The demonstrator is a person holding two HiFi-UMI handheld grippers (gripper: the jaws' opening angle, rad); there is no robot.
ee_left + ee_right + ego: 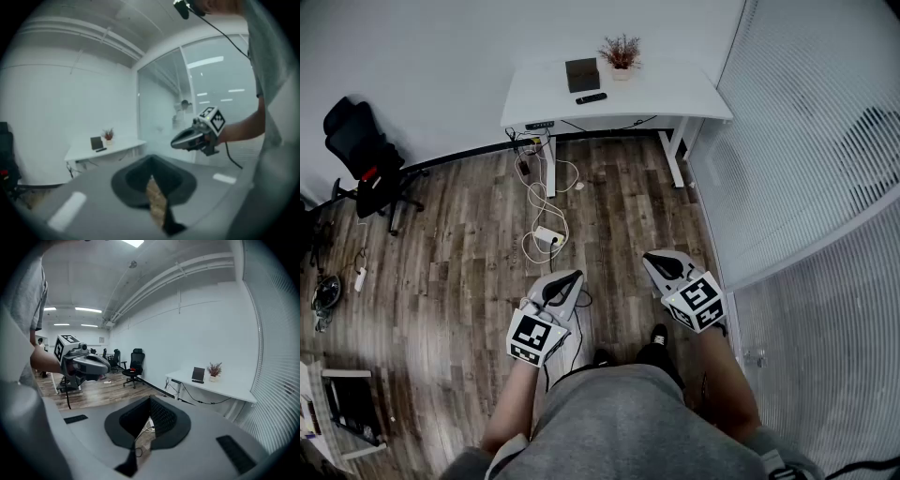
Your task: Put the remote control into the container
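Note:
A black remote control (591, 97) lies on the white desk (675, 89) at the far wall, just in front of a black box-shaped container (582, 74). Both are several steps away from me across the wooden floor. My left gripper (570, 277) and right gripper (649, 256) are held low in front of my body, side by side, both shut and empty. The left gripper view shows its closed jaws (152, 161), the right gripper (194, 136) and the distant desk (117, 149). In the right gripper view, past its closed jaws (150, 400), stand the container (198, 374) and the left gripper (84, 363).
A small potted plant (621, 53) stands beside the container. Cables and a power strip (546, 236) trail over the floor between me and the desk. A black office chair (361, 155) is at the left. A glass wall with blinds (806, 169) runs along the right.

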